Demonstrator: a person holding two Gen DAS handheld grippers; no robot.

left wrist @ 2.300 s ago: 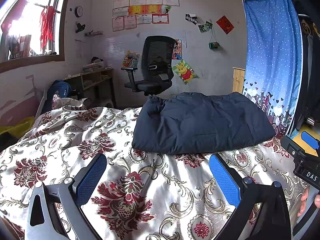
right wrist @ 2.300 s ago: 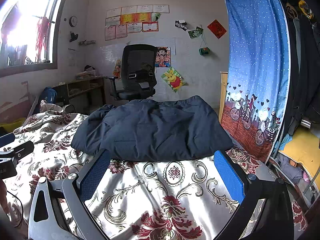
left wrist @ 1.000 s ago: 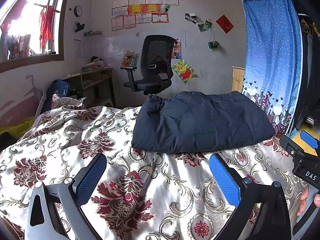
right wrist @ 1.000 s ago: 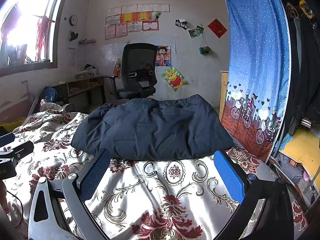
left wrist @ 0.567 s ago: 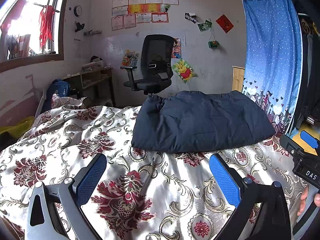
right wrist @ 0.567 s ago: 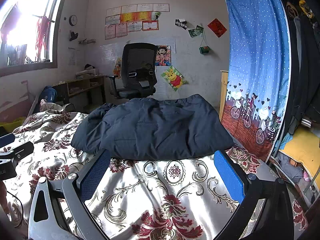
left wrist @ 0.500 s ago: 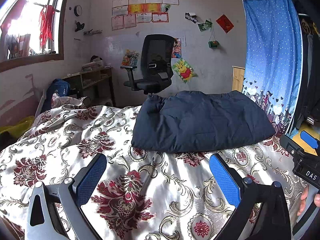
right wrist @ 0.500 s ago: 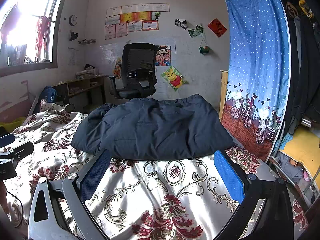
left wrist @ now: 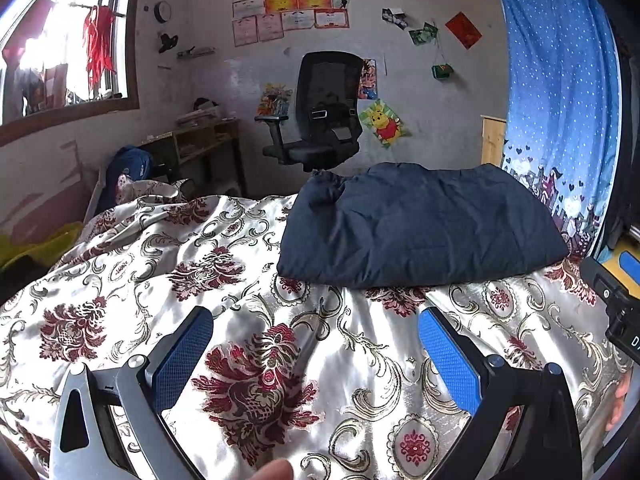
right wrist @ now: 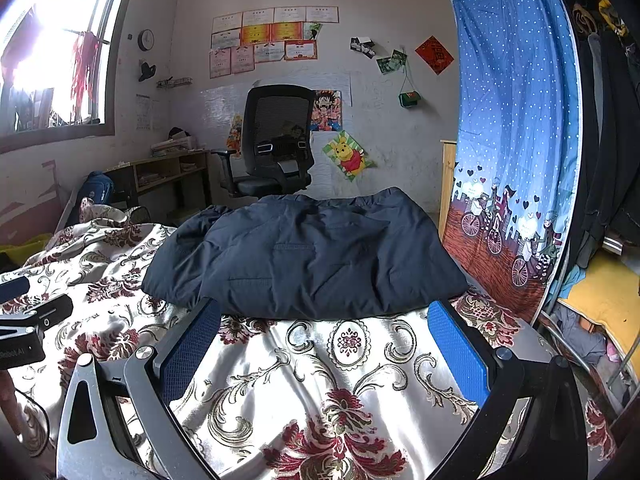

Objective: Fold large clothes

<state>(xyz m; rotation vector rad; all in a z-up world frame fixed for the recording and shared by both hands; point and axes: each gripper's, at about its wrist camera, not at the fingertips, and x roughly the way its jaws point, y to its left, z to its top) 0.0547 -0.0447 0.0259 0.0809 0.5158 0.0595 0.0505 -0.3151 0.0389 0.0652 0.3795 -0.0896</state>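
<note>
A single dark navy padded jacket point(left wrist: 420, 228) lies folded into a broad, puffy rectangle on the far part of the bed, on top of a shiny cream bedspread with dark red flowers and gold scrolls point(left wrist: 256, 344). Its near edge is a soft rounded fold, its surface is lightly creased, and from the right wrist view point(right wrist: 308, 256) two stitched pocket lines show on top. At the jacket's left end the fabric bunches into a looser lump. The jacket's right end reaches close to the one blue dotted curtain with a cartoon town and cyclists along its hem point(right wrist: 516, 140).

Behind the bed stands one black mesh office chair point(left wrist: 320, 120), and beside it a yellow bear poster point(right wrist: 347, 156) is stuck on the wall below a cluster of certificates.

Two tools are in view, each with two blue-padded fingers. The left tool point(left wrist: 316, 354) is released, its jaws spread wide over bare bedspread, holding nothing and well short of the jacket. The right tool point(right wrist: 324, 350) is likewise wide open and empty; its finger tips sit just before the jacket's near edge in the view, but whether they touch it I cannot tell. A fingertip point(left wrist: 272, 471) shows at the bottom edge of the left wrist view.
</note>
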